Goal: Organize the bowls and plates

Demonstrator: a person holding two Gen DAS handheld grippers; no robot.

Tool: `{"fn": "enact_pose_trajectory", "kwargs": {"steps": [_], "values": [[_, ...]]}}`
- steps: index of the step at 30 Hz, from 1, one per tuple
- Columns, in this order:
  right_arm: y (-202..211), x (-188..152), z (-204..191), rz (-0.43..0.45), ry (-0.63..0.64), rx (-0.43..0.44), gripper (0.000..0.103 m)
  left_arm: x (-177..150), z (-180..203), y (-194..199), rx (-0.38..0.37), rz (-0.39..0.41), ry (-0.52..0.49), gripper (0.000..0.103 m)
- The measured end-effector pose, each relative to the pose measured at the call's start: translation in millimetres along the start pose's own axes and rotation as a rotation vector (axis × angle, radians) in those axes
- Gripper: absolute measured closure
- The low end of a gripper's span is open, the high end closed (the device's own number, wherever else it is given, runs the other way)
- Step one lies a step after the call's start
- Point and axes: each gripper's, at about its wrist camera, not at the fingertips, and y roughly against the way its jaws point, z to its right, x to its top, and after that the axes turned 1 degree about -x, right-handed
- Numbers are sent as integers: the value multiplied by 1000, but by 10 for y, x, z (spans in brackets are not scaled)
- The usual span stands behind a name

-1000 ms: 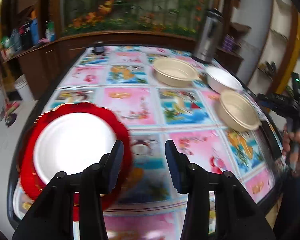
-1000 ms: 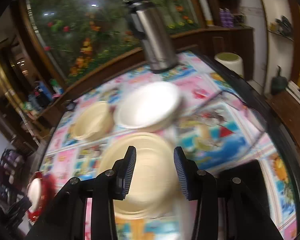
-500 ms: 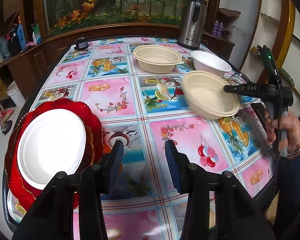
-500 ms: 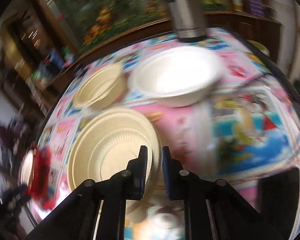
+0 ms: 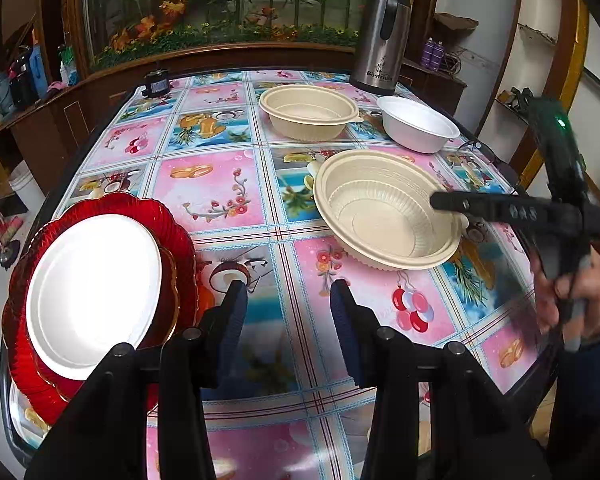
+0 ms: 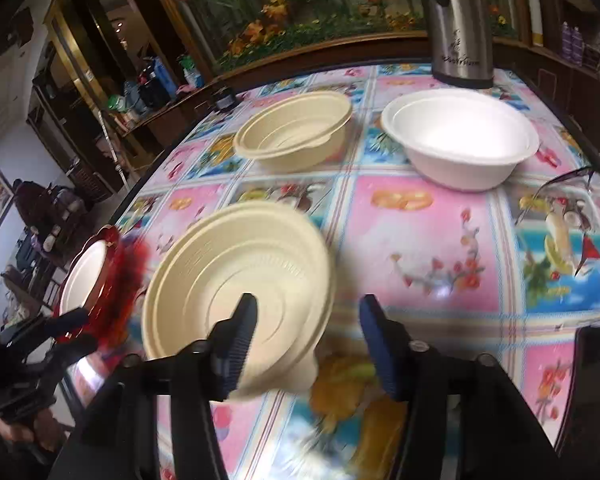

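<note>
The beige bowl (image 6: 236, 292) is sitting near the table's (image 5: 228, 184) right edge, its rim lying between the right gripper's (image 6: 306, 342) wide-spread fingers, nearest that hand. The left gripper (image 5: 286, 320) is hovering wide, empty, beside the plates (image 5: 94, 292) at the left edge.

Home dining room: tablecloth (image 5: 220, 184), thermos (image 5: 382, 40), wooden cabinets (image 5: 60, 120).

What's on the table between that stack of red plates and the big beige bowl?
Only the bare patterned tablecloth separates the red plate stack from the ribbed beige plastic bowl, in the left wrist view.
</note>
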Motion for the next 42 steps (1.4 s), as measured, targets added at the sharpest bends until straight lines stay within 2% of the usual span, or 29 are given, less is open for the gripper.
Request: {"fn": "enact_pose_trajectory", "kwargs": {"steps": [3, 5, 8, 9, 11, 12, 16, 19, 21, 24, 28, 33, 37, 38, 39, 40, 42], "values": [[25, -78, -79, -13, 45, -23, 45, -6, 24, -10, -7, -5, -5, 62], [10, -83, -105, -17, 83, -70, 47, -14, 51, -3, -8, -5, -12, 62], [4, 27, -31, 41, 90, -214, 47, -27, 78, 11, -8, -6, -17, 62], [23, 67, 8, 66, 78, -226, 46, -27, 79, 14, -7, -6, -18, 62], [133, 104, 115, 116, 9, -196, 45, -21, 73, 15, -4, -7, -17, 62], [213, 100, 200, 133, -53, -147, 45, -11, 67, 11, -4, -9, -14, 62], [343, -19, 420, 133, -216, 5, 46, 72, 57, -30, -45, -22, 5, 62], [388, -151, 519, 119, -301, 90, 56, 200, 77, -127, -88, -43, 33, 62], [374, -246, 579, 96, -362, 149, 56, 287, 92, -206, -117, -65, 59, 62], [347, -324, 559, 72, -383, 179, 57, 418, 130, -332, -145, -90, 87, 62], [331, -356, 482, 58, -367, 177, 62, 572, 180, -480, -105, -94, 99, 62], [224, -360, 397, 32, -362, 175, 62, 722, 197, -708, -102, -110, 124, 62], [184, -365, 361, 30, -355, 175, 63, 751, 182, -907, -65, -126, 118, 62], [177, -362, 355, 32, -351, 177, 65, 736, 180, -946, -59, -132, 115, 65], [164, -362, 344, 33, -345, 177, 74, 708, 179, -971, -63, -139, 113, 77], [158, -363, 342, 36, -343, 176, 79, 676, 187, -982, -78, -148, 110, 85], [169, -366, 327, 47, -327, 164, 79, 619, 212, -940, -76, -137, 92, 85]]}}
